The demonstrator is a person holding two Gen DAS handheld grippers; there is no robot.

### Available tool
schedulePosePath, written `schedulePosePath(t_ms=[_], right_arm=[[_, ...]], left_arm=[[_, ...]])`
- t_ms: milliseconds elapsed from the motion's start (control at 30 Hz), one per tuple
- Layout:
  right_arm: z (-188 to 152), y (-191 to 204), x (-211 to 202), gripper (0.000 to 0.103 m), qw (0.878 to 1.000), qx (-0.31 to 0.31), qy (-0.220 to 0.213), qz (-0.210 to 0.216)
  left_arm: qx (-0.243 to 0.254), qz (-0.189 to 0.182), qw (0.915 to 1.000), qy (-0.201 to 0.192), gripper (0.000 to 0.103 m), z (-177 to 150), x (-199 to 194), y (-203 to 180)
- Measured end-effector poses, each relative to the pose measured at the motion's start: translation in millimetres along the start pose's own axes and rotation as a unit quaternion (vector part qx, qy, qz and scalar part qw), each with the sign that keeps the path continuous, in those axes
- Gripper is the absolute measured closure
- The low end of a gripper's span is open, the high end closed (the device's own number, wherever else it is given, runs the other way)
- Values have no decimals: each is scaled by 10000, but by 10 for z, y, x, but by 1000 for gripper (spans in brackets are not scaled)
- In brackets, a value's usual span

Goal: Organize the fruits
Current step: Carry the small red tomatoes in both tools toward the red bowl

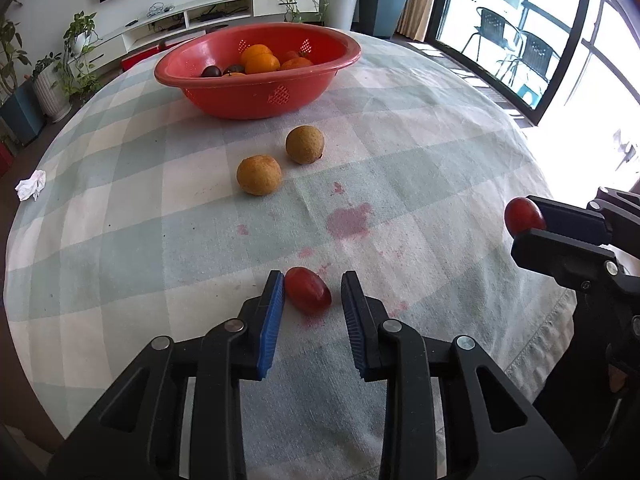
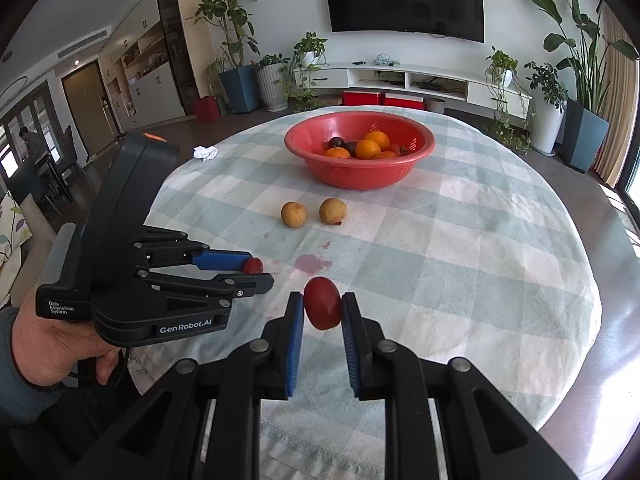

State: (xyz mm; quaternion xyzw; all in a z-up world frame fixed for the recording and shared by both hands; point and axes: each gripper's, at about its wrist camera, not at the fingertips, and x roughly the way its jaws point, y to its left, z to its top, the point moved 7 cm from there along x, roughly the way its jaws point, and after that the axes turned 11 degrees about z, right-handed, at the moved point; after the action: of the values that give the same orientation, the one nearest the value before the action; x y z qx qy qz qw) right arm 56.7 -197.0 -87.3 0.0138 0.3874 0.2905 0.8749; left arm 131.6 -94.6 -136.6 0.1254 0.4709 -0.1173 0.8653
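Left hand (image 2: 52, 340), grey sleeve at the wrist, wraps the black pistol grip. The left gripper (image 1: 312, 280) pitches steeply down to the pale green-and-white checked tablecloth (image 1: 400, 160). Its ribbed blue pads are drawn in on a small, smooth red oval fruit (image 1: 308, 290) lying on the cloth among pink stains, one pad flat against it.

Right gripper (image 2: 322, 300) tilts down less steeply, pinching a second glossy red oval fruit (image 2: 322, 308) upright between its tips.

Further on, two round, rough-skinned tan fruits (image 1: 259, 175) sit near each other on the weave. Beyond them is a red perforated plastic basin (image 1: 240, 82) with oranges (image 1: 262, 62) and dark fruit in it.
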Motion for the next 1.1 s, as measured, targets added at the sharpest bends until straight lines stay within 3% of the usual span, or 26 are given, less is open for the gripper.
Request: schedulePosePath(t_ms=[600,867,933,1000,1033,1100], right_arm=[[-9,14,-98,82,9999,63,-158,-4],[-21,73,-106,82,9999,23,-150,10],[-21,78,-106,82,9999,43,-167,11],[-23,83,-103,82,9998,45,-184,13],[-27,84,-99,82,9998,66,-187,13],[-41,102,-85,82,9998,72,-172,40]], left_arm=[[323,57,9995,-32,82,-52,-60,-83],[243,84,9997,31,80,-57,-51,-96],[243,82,9997,57,77,-66,-57,-97],[249,58,9997,57,69,-78,-68,-117],[263,67,9996,35,56,-86,-74,-129],[302,77,9995,24,52,-107,-66,-150]])
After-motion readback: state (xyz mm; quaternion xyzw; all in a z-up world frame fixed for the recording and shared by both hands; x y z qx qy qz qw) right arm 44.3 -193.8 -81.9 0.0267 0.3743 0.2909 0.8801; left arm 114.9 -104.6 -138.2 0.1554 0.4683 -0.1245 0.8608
